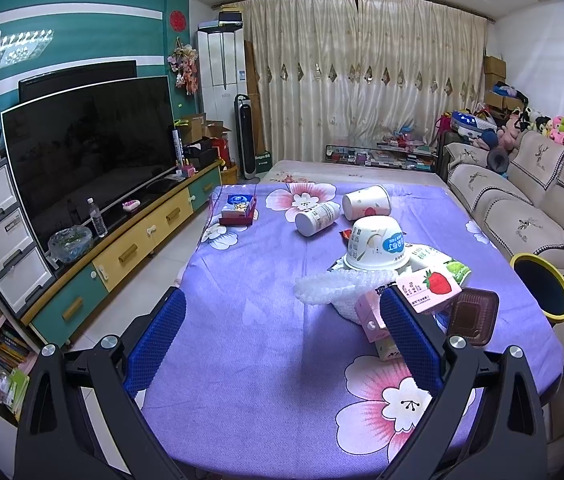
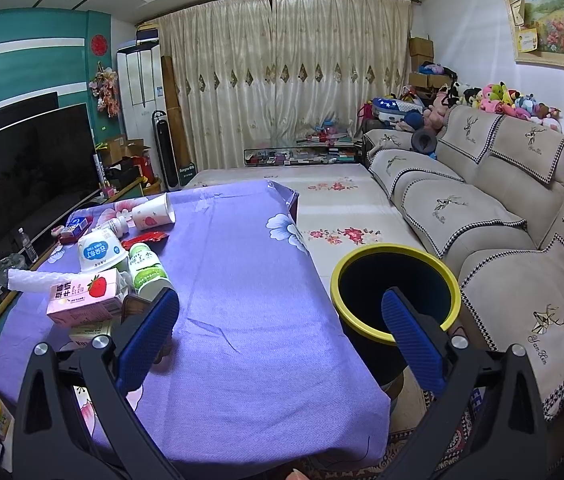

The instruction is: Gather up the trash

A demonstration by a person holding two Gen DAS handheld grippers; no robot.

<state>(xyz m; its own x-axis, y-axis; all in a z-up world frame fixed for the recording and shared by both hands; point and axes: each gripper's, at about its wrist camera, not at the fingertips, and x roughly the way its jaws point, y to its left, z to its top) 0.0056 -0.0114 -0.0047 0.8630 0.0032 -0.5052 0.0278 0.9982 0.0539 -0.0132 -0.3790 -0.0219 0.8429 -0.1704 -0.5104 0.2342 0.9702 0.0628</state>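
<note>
Lower centre of the left wrist view, the left gripper stands wide and empty, its blue ribbed pads above the purple floral tablecloth. In the right wrist view the right gripper is likewise spread wide with nothing between the fingers; its right pad overlaps the rim of the trash bin, low and right of centre.

The trash sits in a heap right of centre in the left view. Nearest is a pink strawberry milk carton, flat-sided cardboard, an easy first pick: I would close across its narrow faces, lightly, since an empty carton crushes and slips. Touching it lie a brown plastic tray, thin and ribbed, and crinkled white bubble wrap, which will compress. Behind, an upturned paper bowl rests on a green-labelled bottle; lifting the carton carelessly could topple it. Farther up lie a white pill bottle and a tipped paper cup, both round and prone to roll. A small box lies at left.

The bin, dark with a yellow rim, stands off the table's right edge beside the sofa.
</note>
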